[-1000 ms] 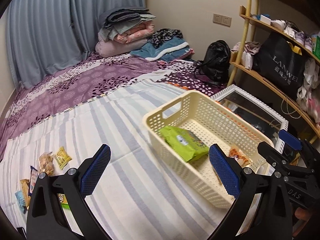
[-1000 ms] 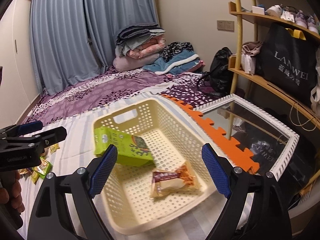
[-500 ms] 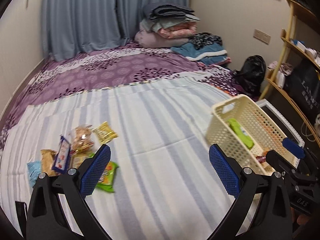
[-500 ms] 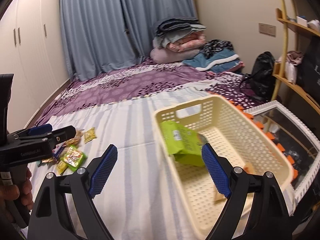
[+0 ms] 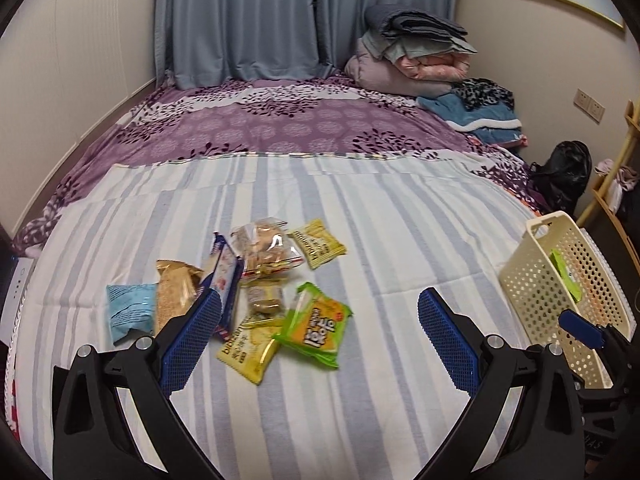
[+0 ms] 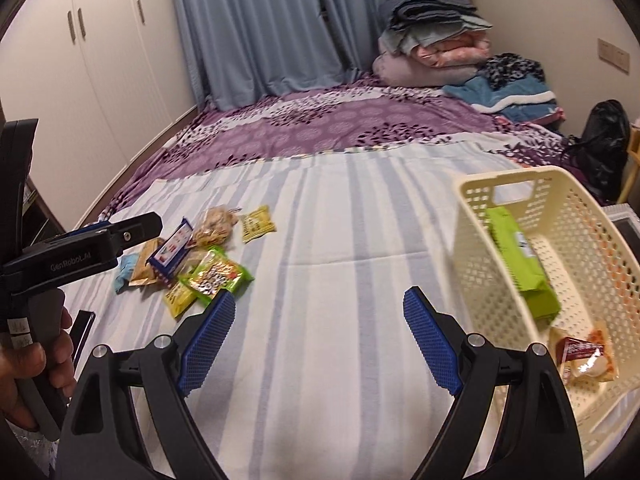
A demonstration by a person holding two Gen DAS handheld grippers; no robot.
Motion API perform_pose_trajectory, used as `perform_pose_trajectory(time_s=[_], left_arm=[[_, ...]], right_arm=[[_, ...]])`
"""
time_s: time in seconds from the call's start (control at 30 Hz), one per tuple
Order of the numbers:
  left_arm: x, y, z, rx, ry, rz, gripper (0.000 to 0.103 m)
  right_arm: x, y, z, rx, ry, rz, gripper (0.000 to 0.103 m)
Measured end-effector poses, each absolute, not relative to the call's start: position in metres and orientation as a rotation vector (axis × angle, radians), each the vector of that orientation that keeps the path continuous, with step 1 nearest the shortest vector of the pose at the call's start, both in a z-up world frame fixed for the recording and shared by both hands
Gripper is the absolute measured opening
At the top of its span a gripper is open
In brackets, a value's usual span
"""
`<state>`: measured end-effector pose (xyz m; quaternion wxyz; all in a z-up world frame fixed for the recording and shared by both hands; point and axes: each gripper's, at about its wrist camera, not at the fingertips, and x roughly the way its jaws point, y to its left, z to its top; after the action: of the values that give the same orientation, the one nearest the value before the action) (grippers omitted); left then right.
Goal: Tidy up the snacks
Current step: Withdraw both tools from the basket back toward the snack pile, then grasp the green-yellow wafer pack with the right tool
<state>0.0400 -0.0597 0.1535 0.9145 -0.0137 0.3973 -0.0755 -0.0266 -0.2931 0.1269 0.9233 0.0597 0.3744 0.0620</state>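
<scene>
Snacks [image 5: 256, 292] lie heaped on the striped sheet [image 5: 360, 400], just ahead of my left claw [image 5: 318, 332], which hangs above them with fingers spread wide and nothing between. My right claw [image 6: 316, 340] hovers level over bare sheet, equally spread and holding nothing, with the basket [image 6: 472, 216] beside it holding a green packet [image 6: 520, 264].

Snack pile [image 5: 256, 296] lies left on the bed [image 5: 360, 216] — basket [image 5: 560, 304] right, holding two packets [image 6: 520, 264].
</scene>
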Motion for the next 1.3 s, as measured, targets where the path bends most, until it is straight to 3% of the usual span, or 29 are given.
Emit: perform_pose_trajectory(time_s=[1.3], left_arm=[[0.091,0.053,0.090,-0.109,0.945,0.060,0.100]], right_arm=[[0.059,-0.198,0.077,0.070,0.925,0.283,0.086]])
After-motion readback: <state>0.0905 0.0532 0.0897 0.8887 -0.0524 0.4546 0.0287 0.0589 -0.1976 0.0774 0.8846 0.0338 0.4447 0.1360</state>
